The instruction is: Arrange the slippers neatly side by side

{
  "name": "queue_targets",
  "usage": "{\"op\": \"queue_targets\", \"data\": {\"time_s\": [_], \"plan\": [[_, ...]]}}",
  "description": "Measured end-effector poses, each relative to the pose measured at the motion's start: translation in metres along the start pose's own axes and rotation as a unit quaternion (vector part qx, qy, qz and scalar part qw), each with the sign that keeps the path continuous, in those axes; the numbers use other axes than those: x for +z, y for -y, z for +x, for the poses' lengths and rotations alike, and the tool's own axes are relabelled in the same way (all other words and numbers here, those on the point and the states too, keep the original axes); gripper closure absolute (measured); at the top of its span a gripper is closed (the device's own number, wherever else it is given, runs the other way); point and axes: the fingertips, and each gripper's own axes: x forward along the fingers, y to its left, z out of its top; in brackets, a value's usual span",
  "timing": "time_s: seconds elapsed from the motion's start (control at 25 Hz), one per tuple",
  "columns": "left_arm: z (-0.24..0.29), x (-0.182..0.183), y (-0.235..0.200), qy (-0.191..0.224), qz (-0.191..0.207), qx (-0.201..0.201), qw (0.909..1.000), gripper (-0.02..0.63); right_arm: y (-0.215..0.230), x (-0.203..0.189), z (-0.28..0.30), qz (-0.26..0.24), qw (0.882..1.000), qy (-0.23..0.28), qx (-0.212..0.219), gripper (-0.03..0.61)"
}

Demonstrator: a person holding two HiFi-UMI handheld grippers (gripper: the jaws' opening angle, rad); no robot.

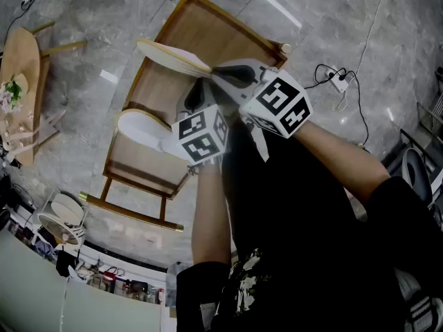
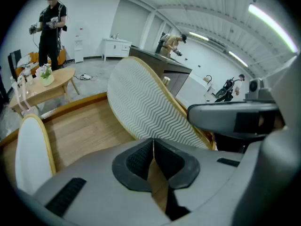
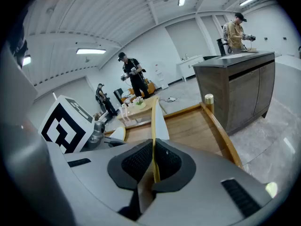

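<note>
The held slipper [image 3: 157,119] sits pinched by its thin tan edge between the pads of the right gripper [image 3: 154,163]. Its long axis runs straight ahead of that gripper, and it stands on edge and clear of the wood below. Its zigzag sole faces the left gripper [image 2: 153,160], which is pressed together on nothing (only bare wood shows past its pads) and hangs just beside the right one.

The resting slipper [image 1: 142,126] lies flat, ahead of the left gripper and off to its left, so that hand is the nearer. From the right gripper it is down and to the left, past the left gripper. By my reading, the coming move turns on laying the held slipper sole-down with its length parallel to the resting one, close alongside.

Both are over a low wooden surface [image 1: 208,30] with a raised rim and brass-capped corners. Around it is grey stone floor [image 1: 346,19], with a small side table [image 1: 21,68] well apart. A dark counter [image 3: 240,88] stands beyond, and several people stand about the room.
</note>
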Motion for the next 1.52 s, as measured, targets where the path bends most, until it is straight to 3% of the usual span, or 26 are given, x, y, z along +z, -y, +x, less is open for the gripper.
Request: {"op": "queue_targets", "data": {"time_s": [0.16, 0.4, 0.56, 0.84, 1.08, 1.52], "plan": [[-0.003, 0.0, -0.001, -0.006, -0.006, -0.011, 0.9999, 0.606, 0.0, -0.003, -0.002, 0.008, 1.0, 0.007, -0.009, 0.566], [-0.021, 0.002, -0.03, 0.006, -0.05, -0.005, 0.9987, 0.606, -0.009, -0.01, 0.001, 0.007, 1.0, 0.005, -0.008, 0.566], [-0.025, -0.002, -0.043, 0.01, -0.082, -0.005, 0.9966, 0.606, -0.02, -0.008, 0.001, -0.02, 1.0, 0.005, -0.008, 0.566], [-0.036, -0.01, -0.042, 0.015, -0.073, -0.004, 0.9972, 0.606, -0.043, -0.01, 0.007, -0.062, 0.998, -0.005, 0.003, 0.566], [-0.066, -0.023, -0.067, 0.029, -0.092, 0.012, 0.9952, 0.606, -0.068, -0.019, 0.019, -0.064, 0.997, -0.013, 0.029, 0.571], [-0.103, -0.058, -0.083, 0.037, -0.118, 0.009, 0.9923, 0.606, -0.095, -0.042, 0.042, -0.078, 0.995, -0.048, 0.038, 0.578]]}}
